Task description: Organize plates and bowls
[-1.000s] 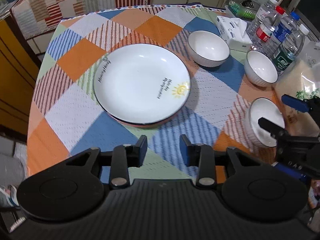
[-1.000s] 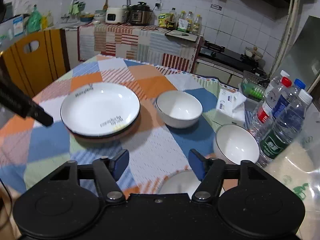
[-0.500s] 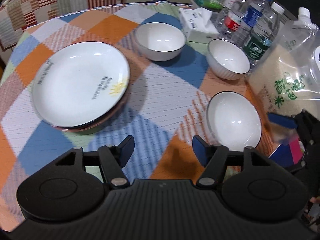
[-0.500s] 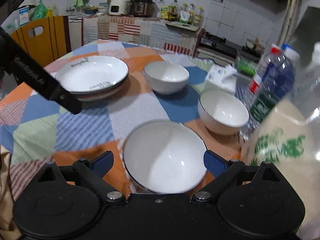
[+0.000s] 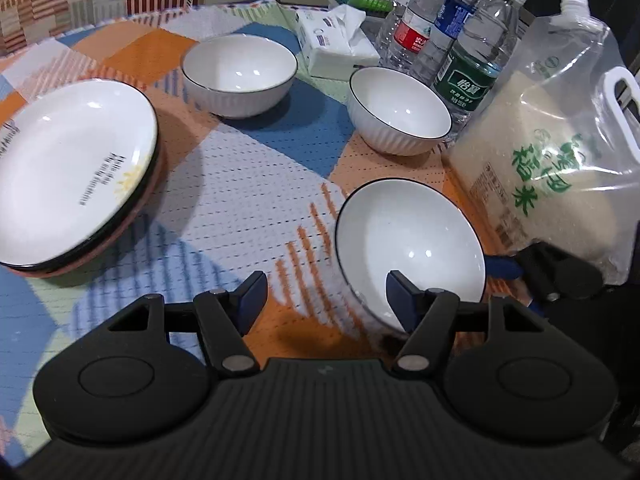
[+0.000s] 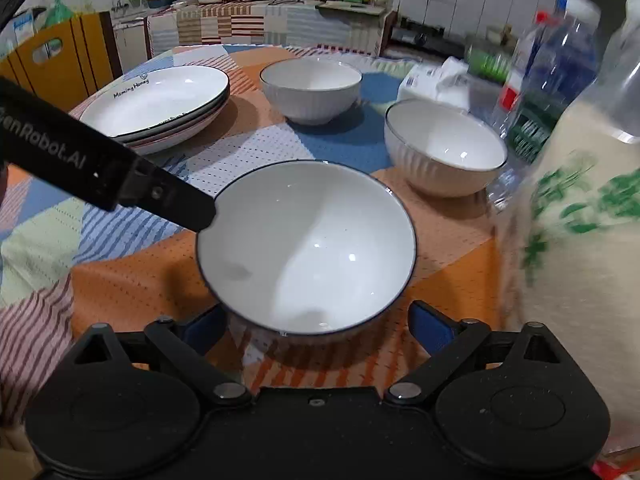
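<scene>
Three white bowls with dark rims stand on the checked tablecloth. The nearest bowl (image 6: pixel 308 244) (image 5: pixel 408 244) sits between the open fingers of my right gripper (image 6: pixel 316 326), whose blue pads flank its near wall. My left gripper (image 5: pixel 324 298) is open just left of that bowl, its right finger over the near rim; its finger (image 6: pixel 160 196) crosses the right wrist view at the bowl's left rim. A second bowl (image 5: pixel 400 110) (image 6: pixel 444 148) and a third bowl (image 5: pixel 240 72) (image 6: pixel 312 88) stand farther back. A stack of white plates (image 5: pixel 68 172) (image 6: pixel 160 100) lies at the left.
A bag of rice (image 5: pixel 560 168) (image 6: pixel 580 248) stands close on the right of the nearest bowl. Several water bottles (image 5: pixel 468 60) and a tissue pack (image 5: pixel 336 40) stand behind. A yellow chair (image 6: pixel 52 60) and a kitchen counter (image 6: pixel 260 24) lie beyond the table.
Both grippers moved forward and right to the nearest bowl. The right gripper's fingers now flank it and the left gripper's finger has reached its rim. The left gripper opened wider.
</scene>
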Tool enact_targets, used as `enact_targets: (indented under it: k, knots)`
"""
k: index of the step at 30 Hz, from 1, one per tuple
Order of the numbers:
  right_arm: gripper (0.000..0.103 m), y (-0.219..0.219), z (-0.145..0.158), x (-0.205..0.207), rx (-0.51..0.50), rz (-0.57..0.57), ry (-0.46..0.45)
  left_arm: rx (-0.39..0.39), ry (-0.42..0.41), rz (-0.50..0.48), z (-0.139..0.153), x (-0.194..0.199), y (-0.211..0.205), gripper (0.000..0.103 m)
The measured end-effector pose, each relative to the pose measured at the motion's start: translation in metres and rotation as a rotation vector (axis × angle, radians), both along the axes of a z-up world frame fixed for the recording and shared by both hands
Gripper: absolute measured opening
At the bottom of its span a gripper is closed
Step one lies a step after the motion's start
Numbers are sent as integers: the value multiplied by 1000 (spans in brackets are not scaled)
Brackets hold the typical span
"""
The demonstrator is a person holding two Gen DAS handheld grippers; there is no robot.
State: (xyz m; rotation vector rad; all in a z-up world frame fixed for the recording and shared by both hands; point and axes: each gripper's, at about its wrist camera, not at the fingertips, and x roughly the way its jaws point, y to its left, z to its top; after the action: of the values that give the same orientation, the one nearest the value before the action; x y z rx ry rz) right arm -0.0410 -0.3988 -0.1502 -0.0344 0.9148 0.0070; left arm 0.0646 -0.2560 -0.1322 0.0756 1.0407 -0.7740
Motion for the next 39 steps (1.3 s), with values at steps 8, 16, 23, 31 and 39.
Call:
enact_targets:
  k: [8, 16, 23, 31, 39]
  knots:
    - [99, -3, -20, 13, 52, 26, -10, -16, 87, -19, -19, 5, -12, 31]
    - [99, 2, -21, 14, 66, 37, -43, -14, 113, -27, -11, 5, -9, 20]
    - [99, 23, -5, 16, 39, 103, -81, -8, 137, 2, 5, 11, 20, 20]
    - [99, 61, 6, 29, 38, 219, -142, 22, 116, 52, 20, 19, 63, 20]
    - [99, 82, -11, 49, 74, 280, -169, 63, 114, 103, 7, 32, 85, 20]
